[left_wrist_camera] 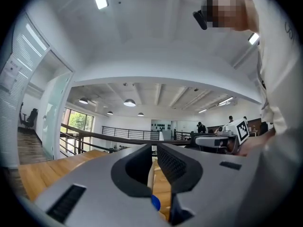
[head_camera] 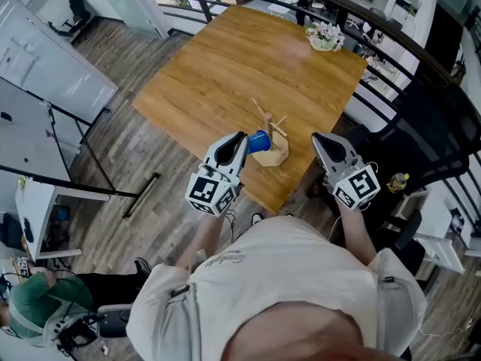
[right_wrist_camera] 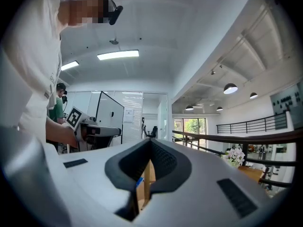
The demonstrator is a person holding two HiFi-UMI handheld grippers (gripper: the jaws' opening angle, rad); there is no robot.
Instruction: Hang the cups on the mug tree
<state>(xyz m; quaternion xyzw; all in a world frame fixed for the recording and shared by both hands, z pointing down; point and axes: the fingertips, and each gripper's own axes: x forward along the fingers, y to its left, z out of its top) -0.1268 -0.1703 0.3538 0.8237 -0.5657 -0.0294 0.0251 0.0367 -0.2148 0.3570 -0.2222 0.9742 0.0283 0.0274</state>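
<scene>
Looking down, I find the small blue plastic cup [head_camera: 260, 141] on the left side of the pale wooden mug tree [head_camera: 275, 155], its long axis toward my left gripper [head_camera: 240, 137], the nearer one, jaws pinched together and empty like the right gripper [head_camera: 316, 138].

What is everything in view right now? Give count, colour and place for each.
table: one, light wood, middle of the head view
mug tree: one, pale wood, by the table's near edge
cup: one, blue, against the mug tree's left side
flower pot: one, pale blossoms, table's far corner
chair: one, black, right of the table
bottle: one, yellow, far right
seated person: one, green top, lower left
left gripper: one, grey, jaws shut and empty, beside the cup
right gripper: one, grey, jaws shut and empty, right of the mug tree
</scene>
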